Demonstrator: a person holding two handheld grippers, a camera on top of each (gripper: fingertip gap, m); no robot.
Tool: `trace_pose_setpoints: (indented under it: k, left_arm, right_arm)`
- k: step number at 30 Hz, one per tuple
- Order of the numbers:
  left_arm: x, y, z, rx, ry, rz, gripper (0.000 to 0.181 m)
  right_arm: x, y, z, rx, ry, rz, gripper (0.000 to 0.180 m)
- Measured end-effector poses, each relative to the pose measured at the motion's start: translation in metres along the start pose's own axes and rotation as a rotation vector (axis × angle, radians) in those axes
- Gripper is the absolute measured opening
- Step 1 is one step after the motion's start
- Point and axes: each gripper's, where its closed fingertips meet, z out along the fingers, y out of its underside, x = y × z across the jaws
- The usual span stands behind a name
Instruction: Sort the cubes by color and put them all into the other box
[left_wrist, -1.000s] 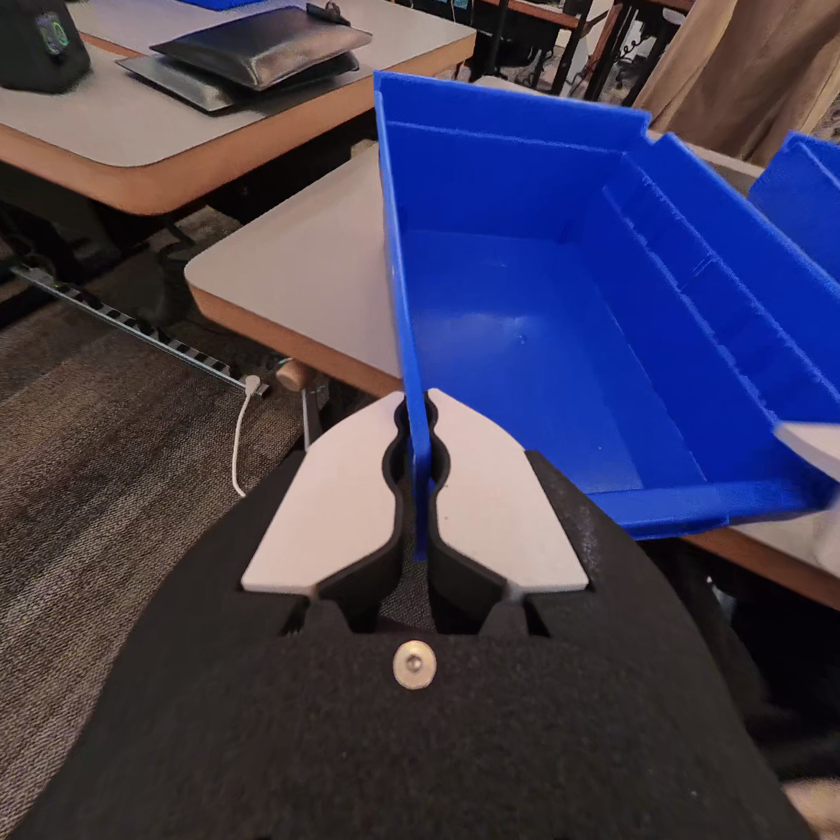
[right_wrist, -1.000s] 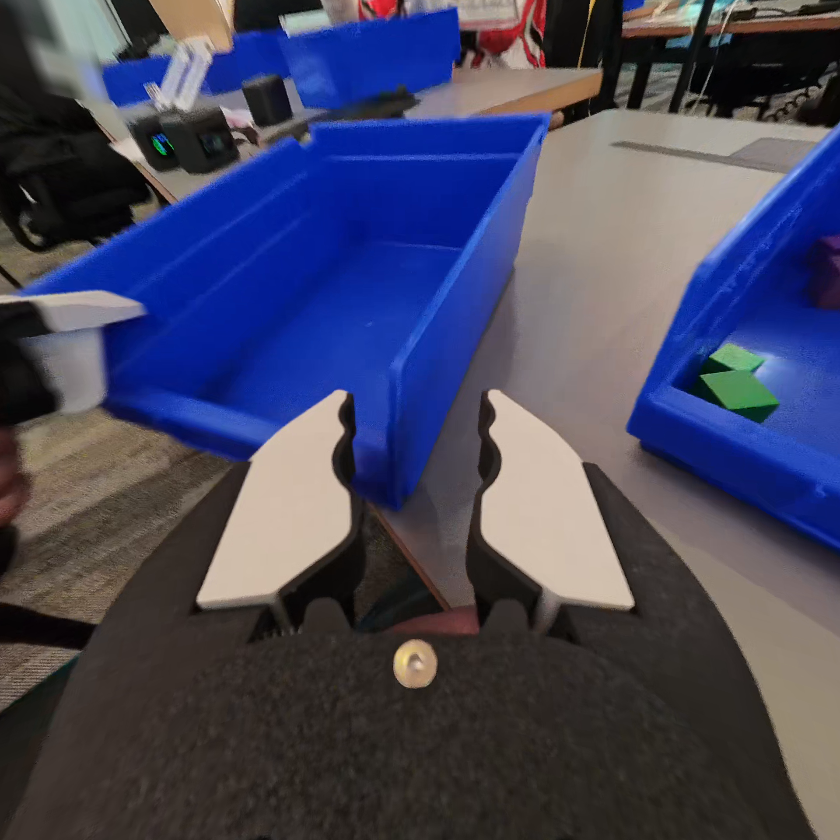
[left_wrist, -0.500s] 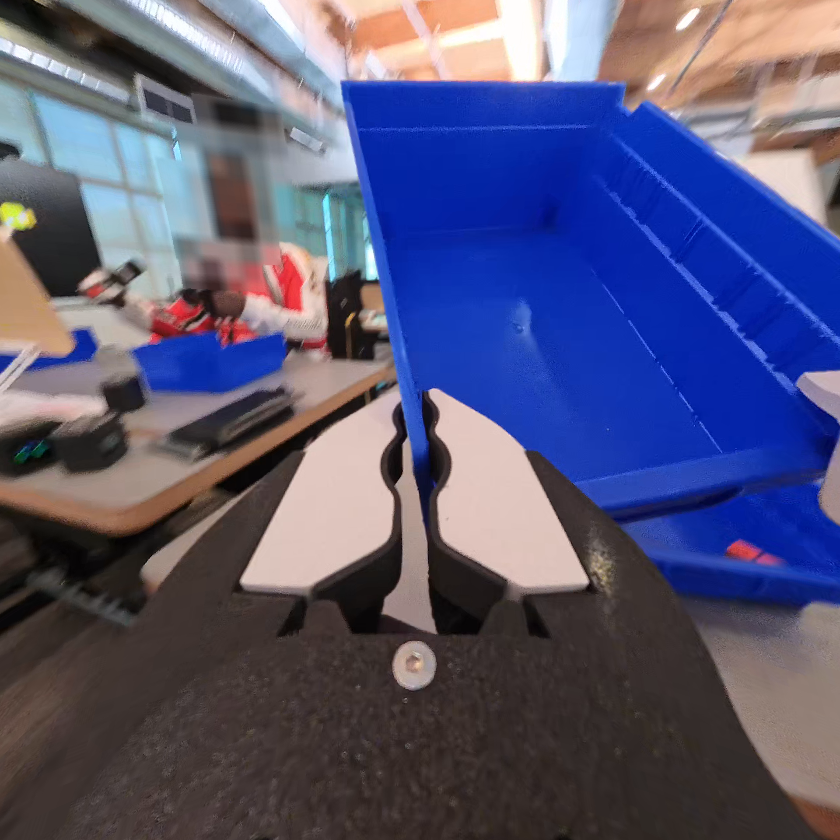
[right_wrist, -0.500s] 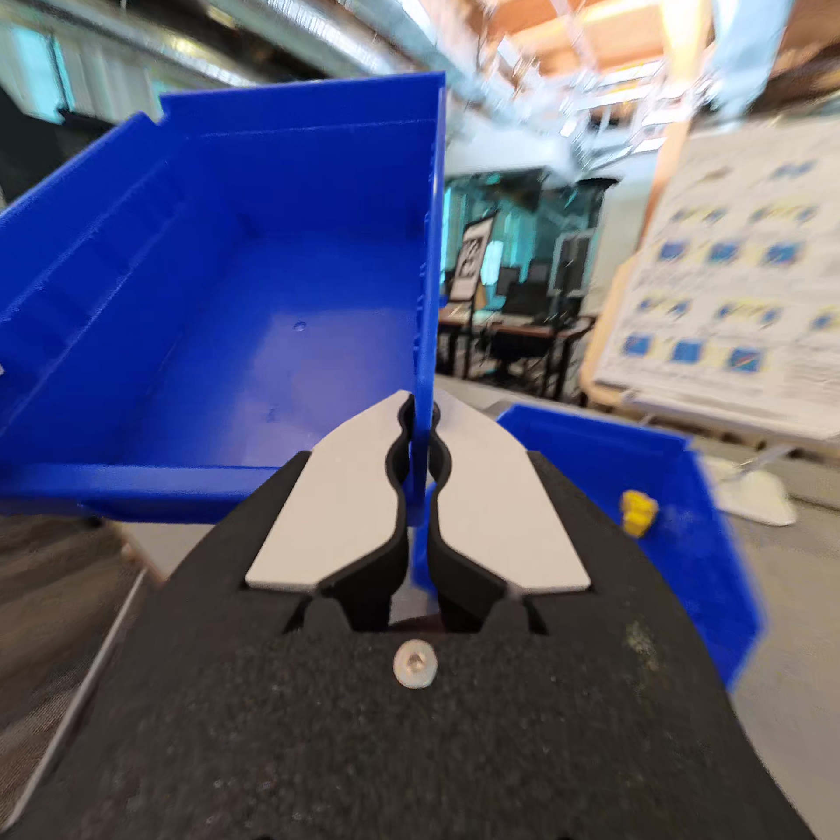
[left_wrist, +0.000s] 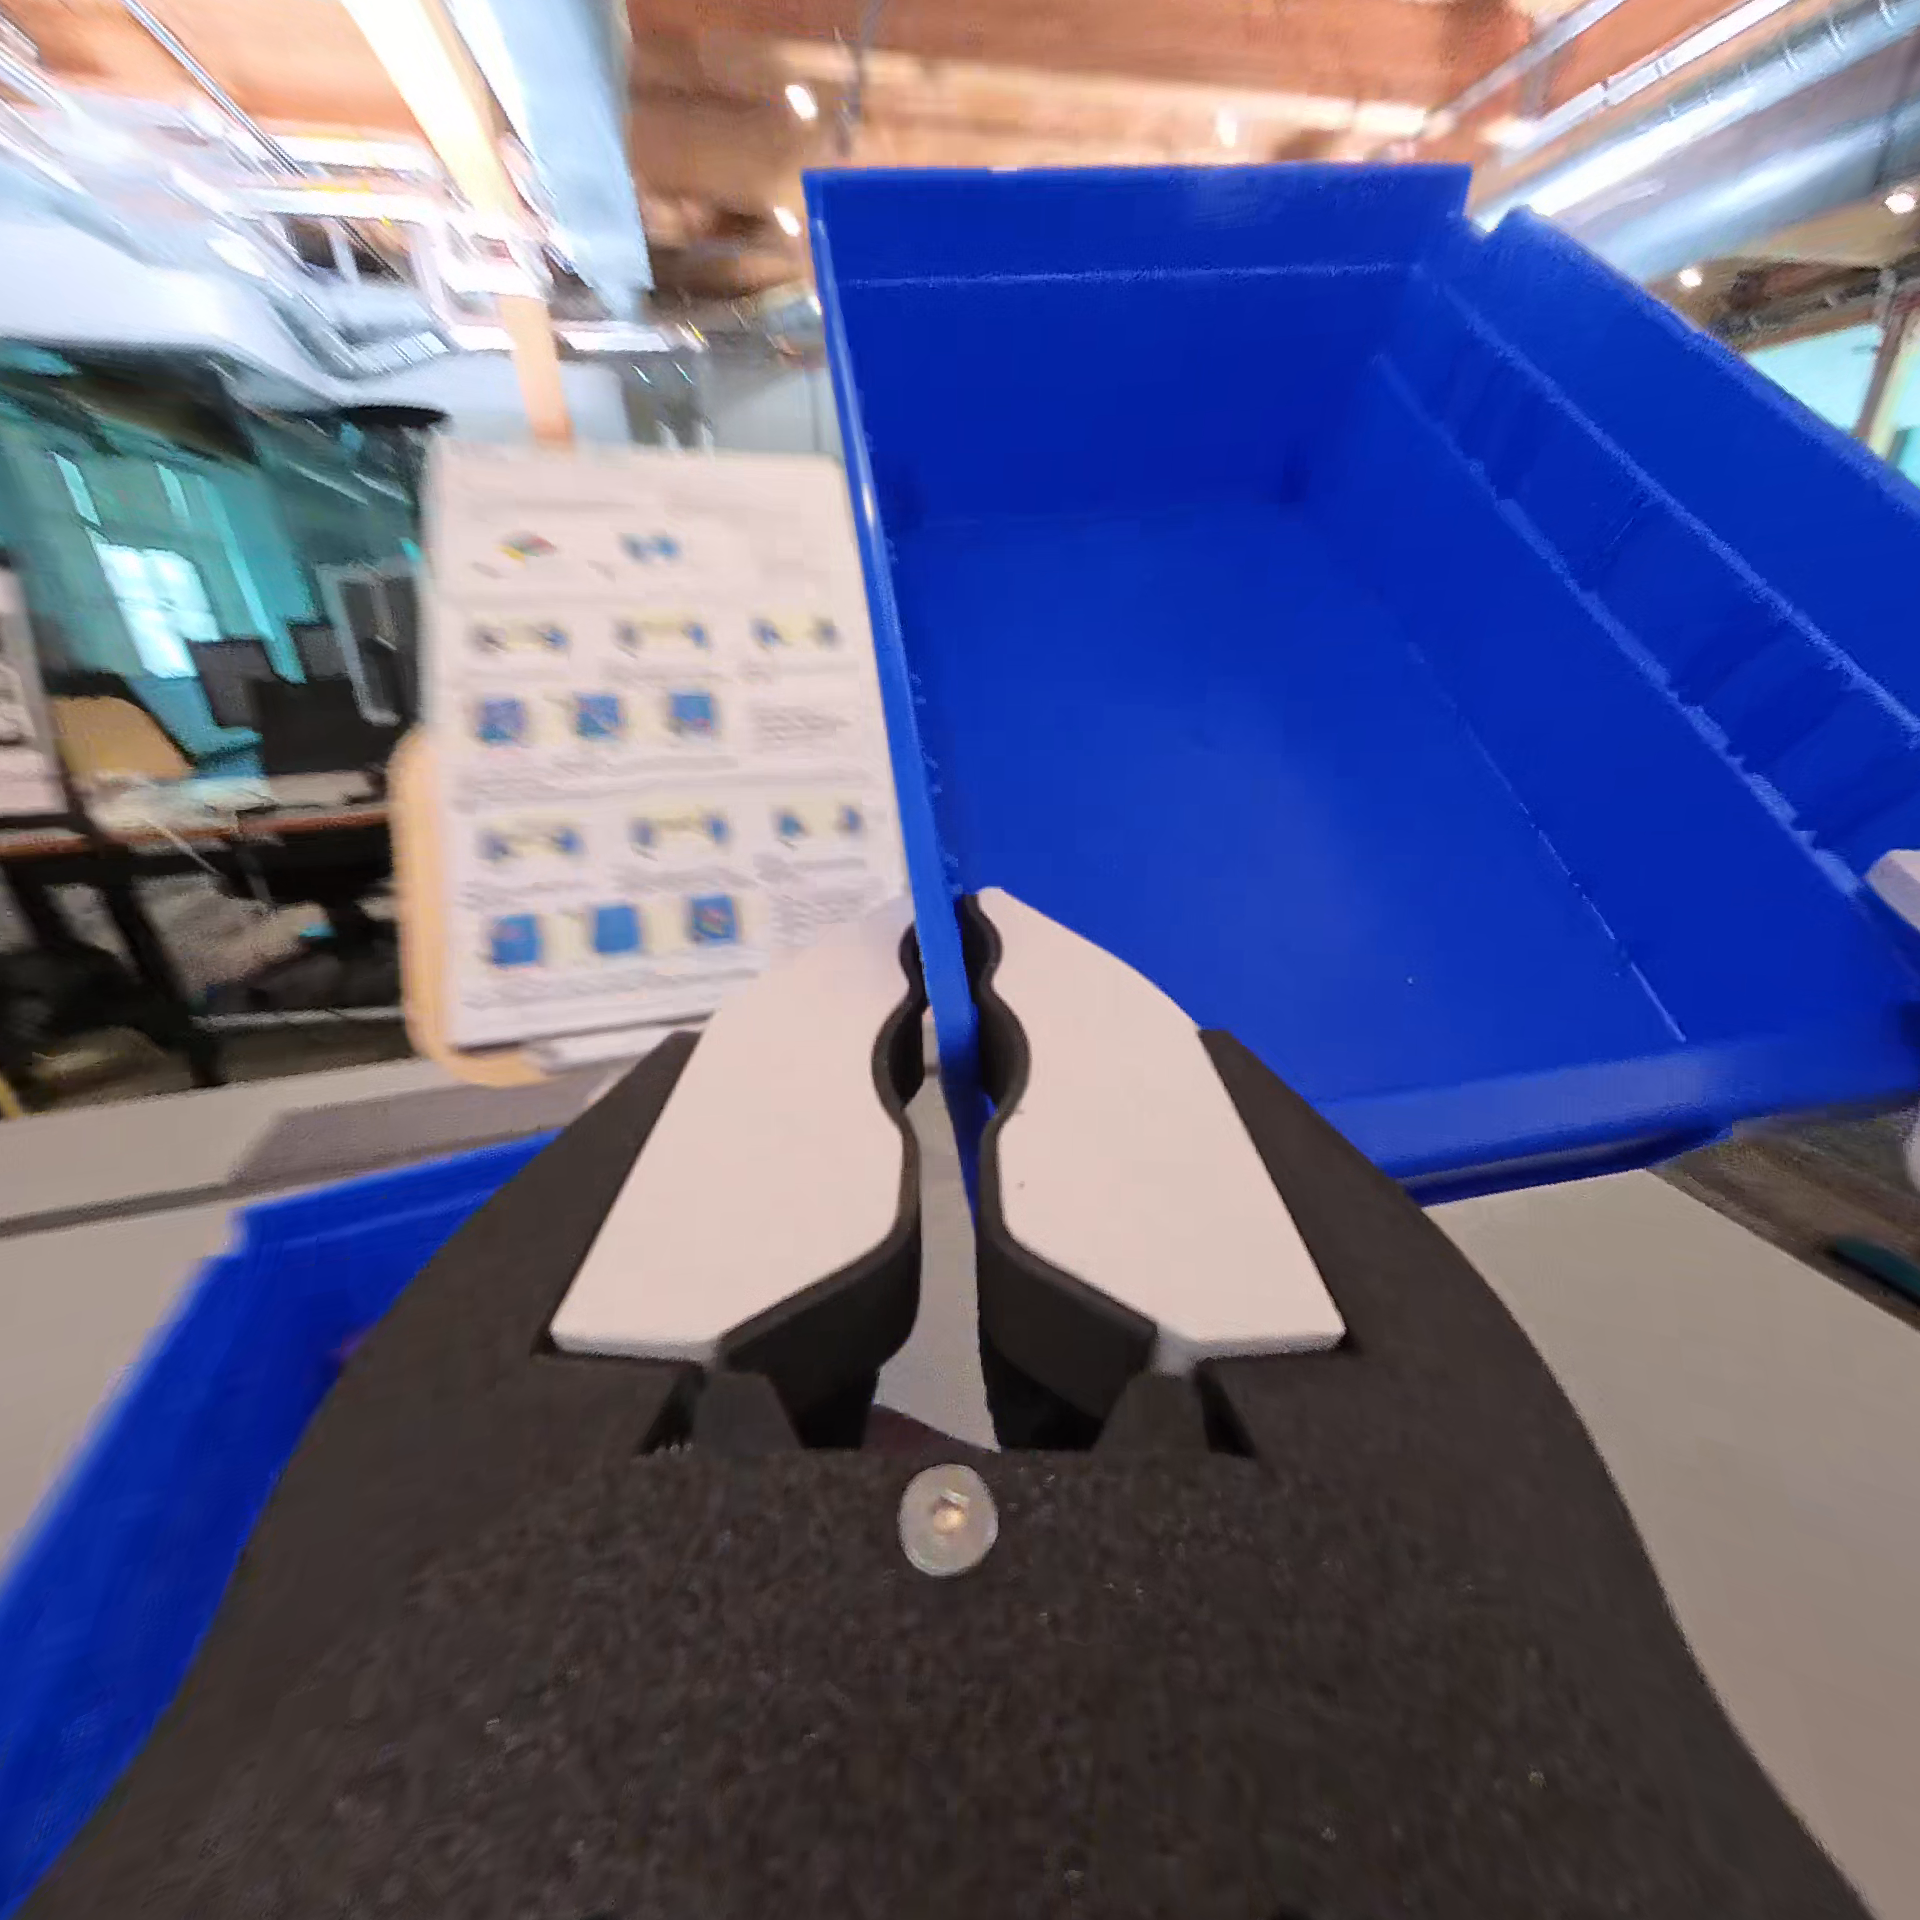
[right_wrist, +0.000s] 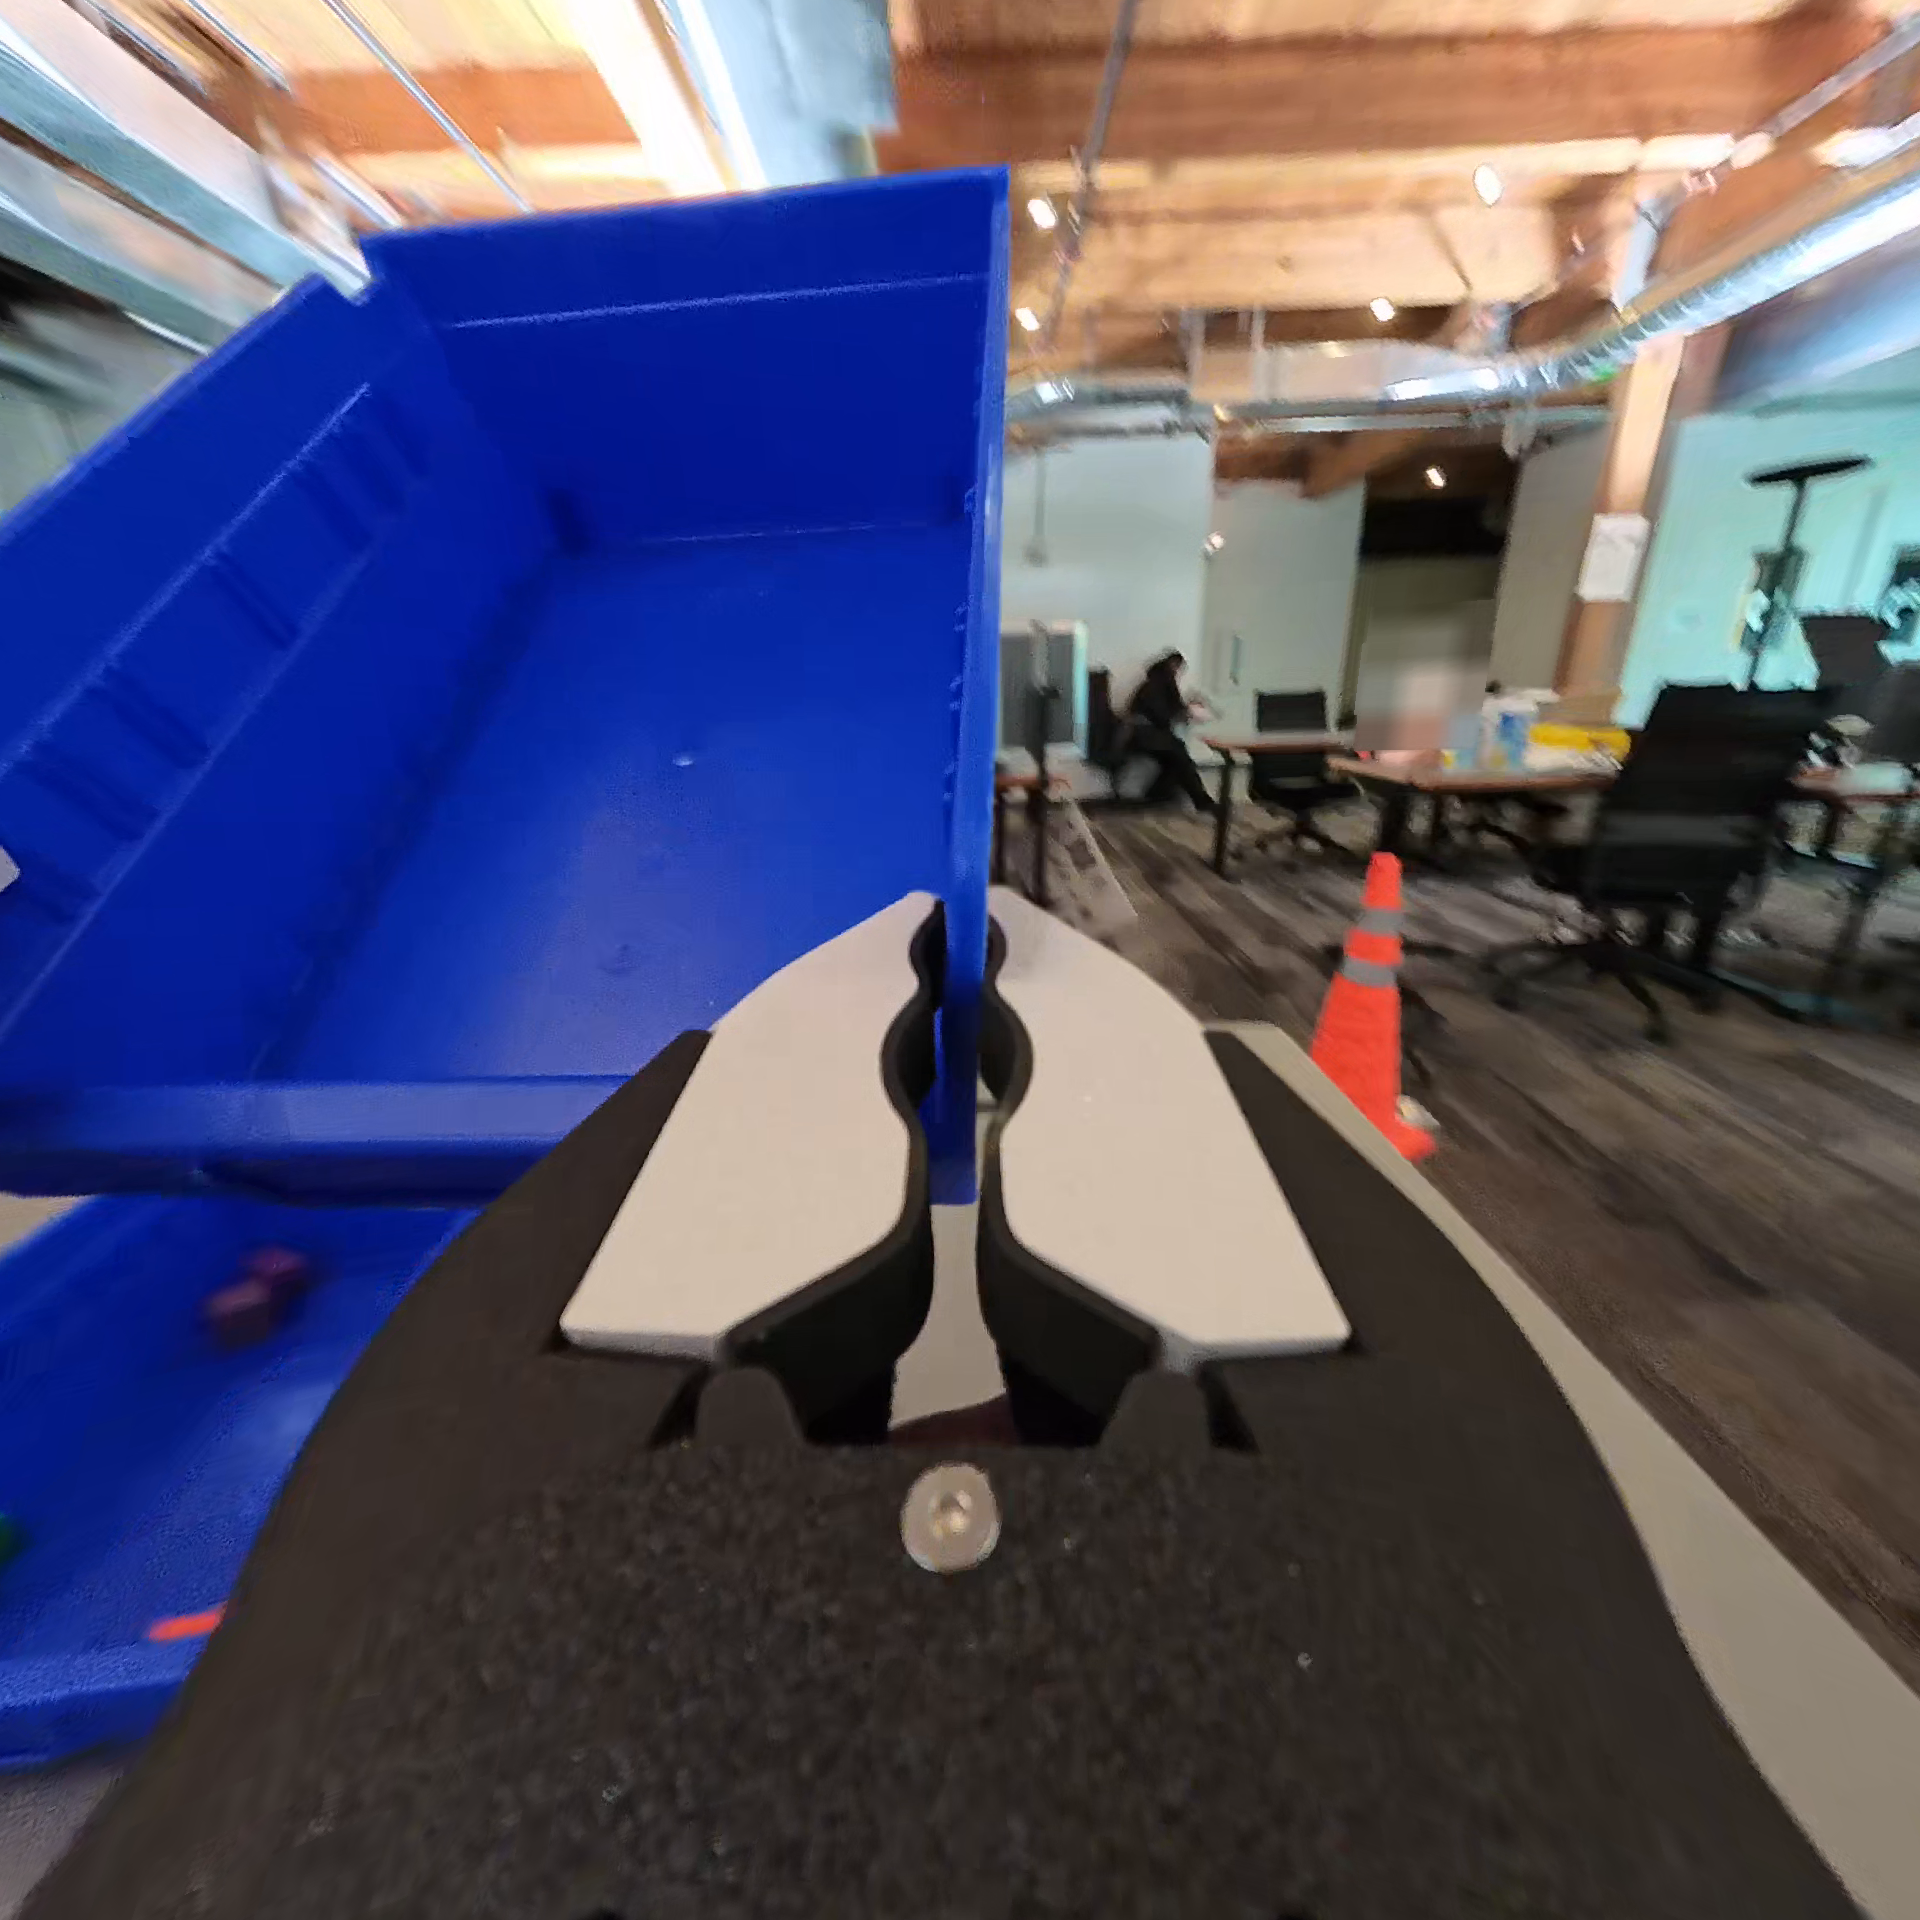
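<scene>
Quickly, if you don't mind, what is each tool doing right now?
Left tool: closed on one side wall of the empty blue box.
Right tool: closed on the opposite side wall of the same box, held raised and tilted.

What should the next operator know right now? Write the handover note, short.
Left claw: shut on the left side wall of the empty blue box.
Right claw: shut on its right side wall; box is held in the air, tilted.
Second blue box sits on the grey table below, holding purple cubes; other cubes show only as blurred bits.
Done: no cubes moved.
Left: set the empty box down, sort and transfer all cubes.
</scene>
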Motion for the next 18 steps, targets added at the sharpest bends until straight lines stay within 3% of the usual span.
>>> trace_pose_setpoints:
  k: [4,9,14,18]
  left_arm:
    - [0.082,0.076,0.044,-0.141,0.08,-0.025,0.004]
    - [0.145,0.168,0.081,-0.342,0.118,-0.047,0.004]
    - [0.171,0.232,0.092,-0.525,0.129,-0.08,0.004]
    - [0.178,0.26,0.09,-0.587,0.136,-0.114,0.006]
  right_arm:
    - [0.092,0.056,0.006,-0.145,0.107,0.01,0.003]
    - [0.167,0.133,0.022,-0.354,0.161,0.043,0.004]
    - [0.201,0.219,0.023,-0.553,0.175,0.136,0.004]
    - [0.207,0.243,0.023,-0.61,0.159,0.122,0.004]
